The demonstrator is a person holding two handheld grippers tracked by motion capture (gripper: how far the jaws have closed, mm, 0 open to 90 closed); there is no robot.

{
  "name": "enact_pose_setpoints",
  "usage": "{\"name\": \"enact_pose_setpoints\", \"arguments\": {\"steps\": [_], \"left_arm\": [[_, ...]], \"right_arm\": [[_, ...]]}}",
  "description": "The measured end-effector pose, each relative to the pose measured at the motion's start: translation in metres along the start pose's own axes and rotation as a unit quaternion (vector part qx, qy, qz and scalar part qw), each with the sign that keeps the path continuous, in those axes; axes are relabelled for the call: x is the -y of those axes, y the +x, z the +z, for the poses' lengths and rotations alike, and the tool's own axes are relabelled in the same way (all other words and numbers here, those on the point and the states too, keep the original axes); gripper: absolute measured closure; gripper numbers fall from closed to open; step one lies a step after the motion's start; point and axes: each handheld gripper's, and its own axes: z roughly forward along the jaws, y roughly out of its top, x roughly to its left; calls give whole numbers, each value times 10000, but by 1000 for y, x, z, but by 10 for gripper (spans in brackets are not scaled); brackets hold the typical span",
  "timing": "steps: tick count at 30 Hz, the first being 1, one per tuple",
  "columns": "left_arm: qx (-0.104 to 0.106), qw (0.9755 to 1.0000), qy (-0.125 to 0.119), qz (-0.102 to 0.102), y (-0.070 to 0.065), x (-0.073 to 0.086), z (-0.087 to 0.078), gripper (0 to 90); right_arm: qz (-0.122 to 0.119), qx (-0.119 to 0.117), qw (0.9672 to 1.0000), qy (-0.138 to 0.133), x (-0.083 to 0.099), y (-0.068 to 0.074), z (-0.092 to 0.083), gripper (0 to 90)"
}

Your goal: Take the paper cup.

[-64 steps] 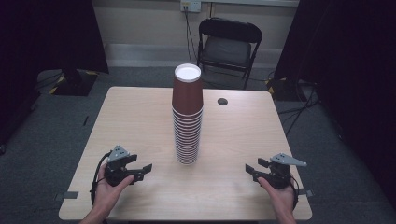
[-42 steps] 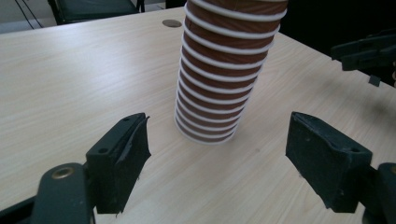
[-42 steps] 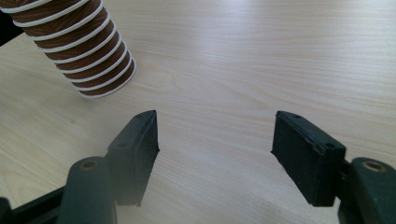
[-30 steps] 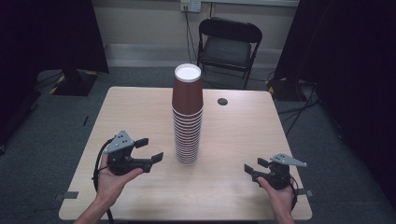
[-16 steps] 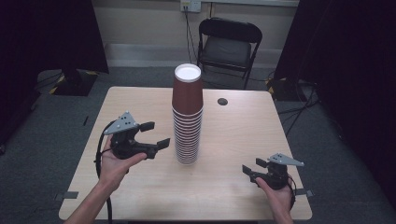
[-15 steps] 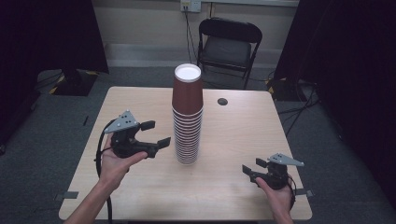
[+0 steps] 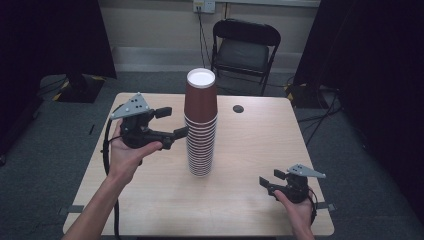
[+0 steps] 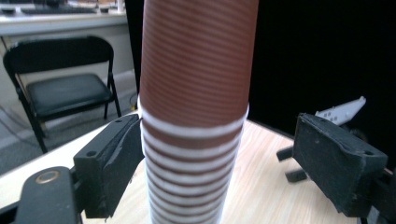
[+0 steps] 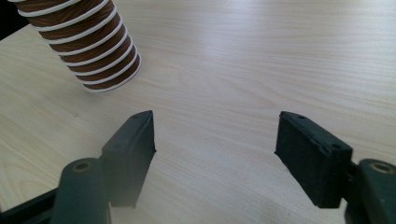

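A light wooden counter (image 7: 150, 200) seen from above. At the left, a person's left hand holds the left hand-held gripper (image 7: 174, 124) raised above the counter, pointing rightward at a tall stack of brown paper cups (image 7: 201, 125). Its jaws have just been opening and stand released; seen from this gripper's own camera, the stack (image 8: 196, 112) sits between them, one pad touching or nearly touching the white rims, the other clearly apart from it. The stack stands upright near the counter's middle, white rims banding its lower half. A small dark disc (image 7: 238, 108) lies behind it on the counter, and a black folding chair (image 7: 245, 50) stands beyond. At the right, the right hand-held gripper (image 7: 267, 181) rests low near the front edge, jaws released and empty.
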Motion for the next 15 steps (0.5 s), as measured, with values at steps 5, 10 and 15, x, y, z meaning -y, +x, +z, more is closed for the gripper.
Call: {"name": "enact_pose_setpoints", "arguments": {"steps": [5,10,15], "left_arm": [[-68,9997,-198,117,2,-22,7,156],[-98,9997,-212,100,5,-33,15,157],[-147,9992,-307,231,2,-48,25,155]], "right_arm": [[-12,-46,10000,4,-1,0,1,273],[-8,-48,10000,-5,-1,0,1,272],[-21,-4,10000,-7,-2,-1,0,265]]}}
